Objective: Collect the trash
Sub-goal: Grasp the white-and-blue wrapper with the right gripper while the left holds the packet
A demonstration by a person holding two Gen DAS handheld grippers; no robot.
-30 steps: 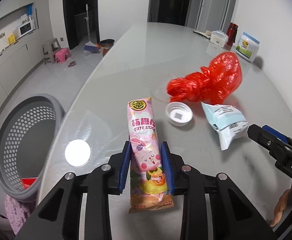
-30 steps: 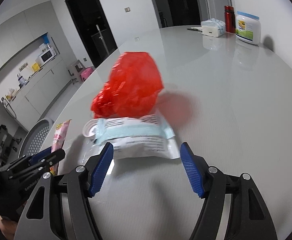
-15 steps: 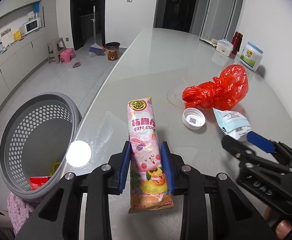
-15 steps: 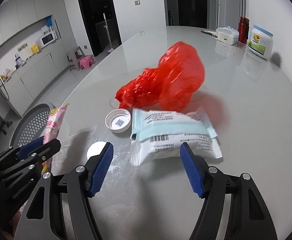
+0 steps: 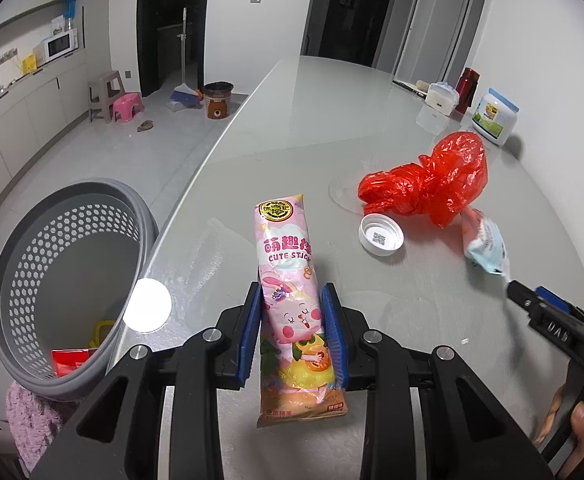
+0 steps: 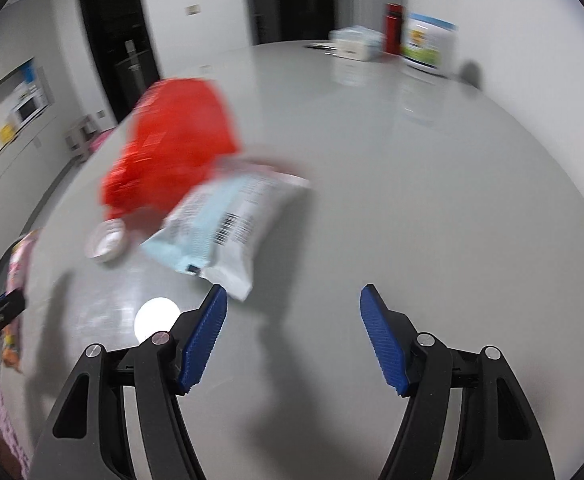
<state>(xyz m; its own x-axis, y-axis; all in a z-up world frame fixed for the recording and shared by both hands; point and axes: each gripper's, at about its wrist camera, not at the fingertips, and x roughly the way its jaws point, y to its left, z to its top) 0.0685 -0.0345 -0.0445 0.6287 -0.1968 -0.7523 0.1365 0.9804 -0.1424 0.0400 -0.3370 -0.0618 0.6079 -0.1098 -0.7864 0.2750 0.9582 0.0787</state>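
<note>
white packet (image 6: pixel 228 224) shifted | left hand-held gripper (image 5: pixel 293 332) clamps pink wrapper (image 5: pixel 292 300) | right hand-held gripper (image 6: pixel 293 334) wide apart, empty

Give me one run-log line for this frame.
left gripper: shut on pink snack wrapper | right gripper: open, near white-blue packet | grey basket: beside table

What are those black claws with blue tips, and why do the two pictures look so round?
Each claw is a hand-held gripper that a person carries, one per hand, with a wide-eyed camera on it, so pictures bend. The left camera shows the left hand-held gripper squeezing a pink candy wrapper, near a grey basket on the floor. The right camera shows the right hand-held gripper open, holding nothing; its picture is blurry. On the grey table lie a red plastic bag, a white cap and a pale blue packet.
</note>
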